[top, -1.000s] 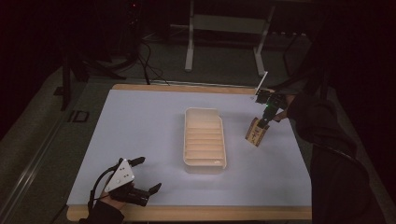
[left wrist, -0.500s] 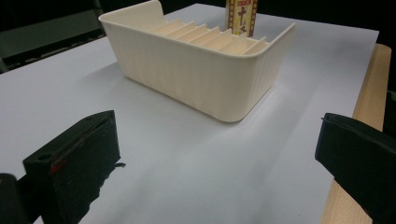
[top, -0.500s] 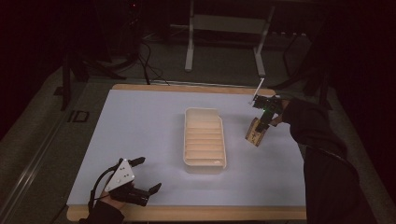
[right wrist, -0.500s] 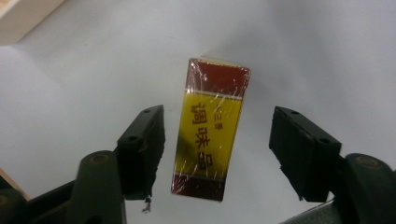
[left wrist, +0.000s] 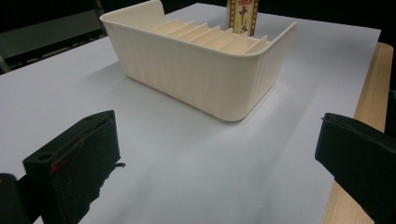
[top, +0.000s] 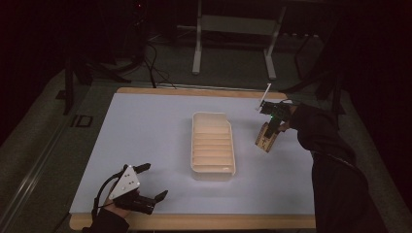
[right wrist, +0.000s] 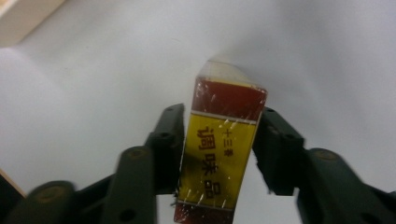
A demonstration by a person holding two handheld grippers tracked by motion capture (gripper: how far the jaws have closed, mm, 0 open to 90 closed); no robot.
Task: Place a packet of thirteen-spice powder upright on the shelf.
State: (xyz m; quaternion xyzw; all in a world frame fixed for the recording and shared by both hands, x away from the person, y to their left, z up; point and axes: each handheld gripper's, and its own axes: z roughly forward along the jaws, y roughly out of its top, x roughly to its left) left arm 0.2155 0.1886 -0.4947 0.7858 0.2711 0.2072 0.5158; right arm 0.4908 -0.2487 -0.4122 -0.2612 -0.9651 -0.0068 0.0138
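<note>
right gripper (right wrist: 219, 154) clamped on a red-yellow seasoning box (right wrist: 219, 154), its print readable close up, left gripper (top: 145, 187) jaws wide apart, cream ribbed tray (left wrist: 201, 70) ahead of it

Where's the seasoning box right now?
High view: the box is right of the tray, clamped between the right gripper fingers.

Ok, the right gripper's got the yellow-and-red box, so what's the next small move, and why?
Probably carry the seasoning box left toward the slotted cream tray. The right gripper is shut on it, beside the tray's right side and above the white tabletop, and the tray's slots look empty. The left gripper sits open near the front edge.
</note>
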